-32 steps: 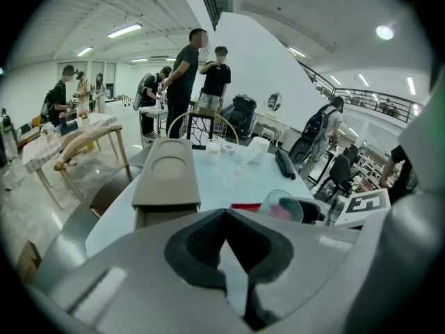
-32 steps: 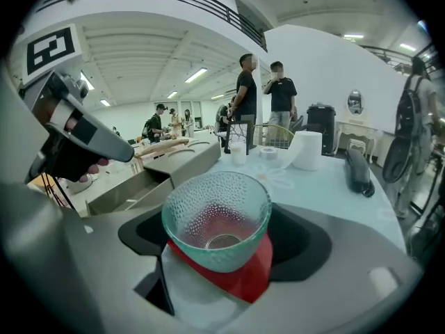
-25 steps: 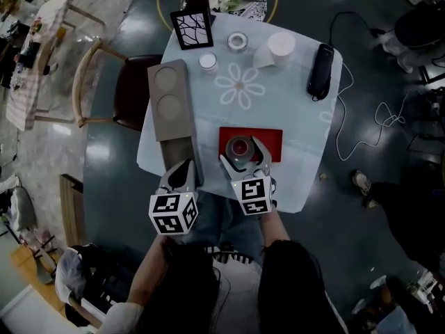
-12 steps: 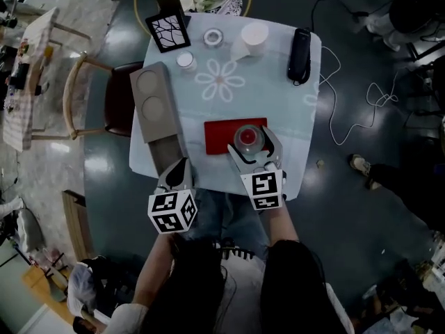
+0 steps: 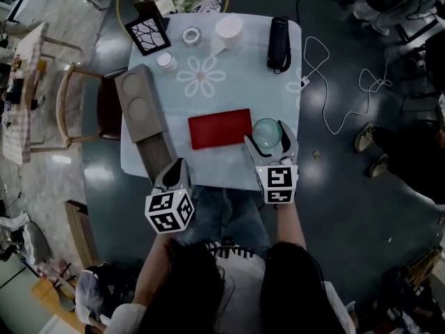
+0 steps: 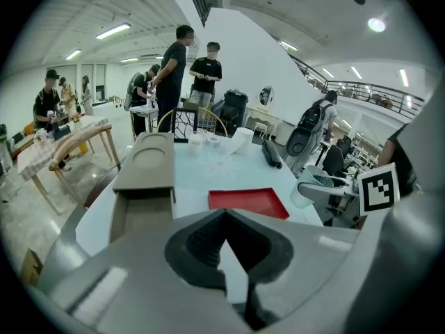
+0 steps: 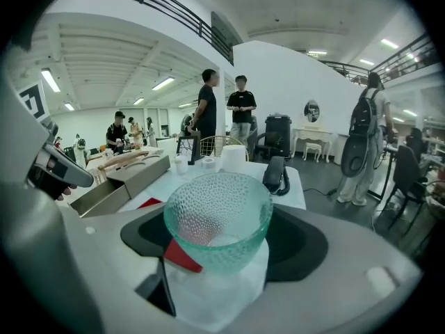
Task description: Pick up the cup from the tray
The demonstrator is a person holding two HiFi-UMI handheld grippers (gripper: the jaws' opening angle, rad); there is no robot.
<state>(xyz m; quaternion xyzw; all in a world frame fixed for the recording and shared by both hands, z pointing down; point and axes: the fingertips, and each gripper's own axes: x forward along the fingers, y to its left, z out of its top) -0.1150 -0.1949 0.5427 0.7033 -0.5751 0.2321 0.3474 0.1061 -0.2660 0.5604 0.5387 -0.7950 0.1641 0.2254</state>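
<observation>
Moved: cup (image 5: 267, 132) has left the red tray (image 5: 220, 128); a second ago it stood on it, inside the right tongs (image 5: 270, 139). It now sits right of the tray, which is bare.
Head view, cup: clear greenish glass, between the two jaws of the right tongs, over the right-hand part of the table (image 5: 236, 82), near the edge. Apart from the tray.
Head view, left tongs (image 5: 178, 167): at the near table edge, beside the open end of the grey box (image 5: 142, 113), well apart from the cup. Tips look drawn together.
Head view, far end: white cup (image 5: 228, 32), tape roll (image 5: 191, 35), dark handset (image 5: 278, 44), all clear of the action.
Left tongs view: jaws meet at the tips, nothing between them, only a sliver of table showing through. Tray ahead and empty; right tongs with the cup off to the right.
Right tongs view: jaws closed on the cup's lower wall, one each side. Cup upright, dimpled, seemingly empty. White table below it, a corner of the tray showing behind and through the glass. Looks lifted, though I cannot be sure of the gap beneath.
Stage (judgement): pick-up essentially done; cup is in hand and off the tray.
Risk, slip: hold is low on a flared, smooth-sided glass; any tilt or slackening could let it slide up and out.
Risk, fall: position near the table edge means a dropped cup may go to the hard floor and break.
Risk, squeeze: over-tightening to stop a slip could crack the glass.
</observation>
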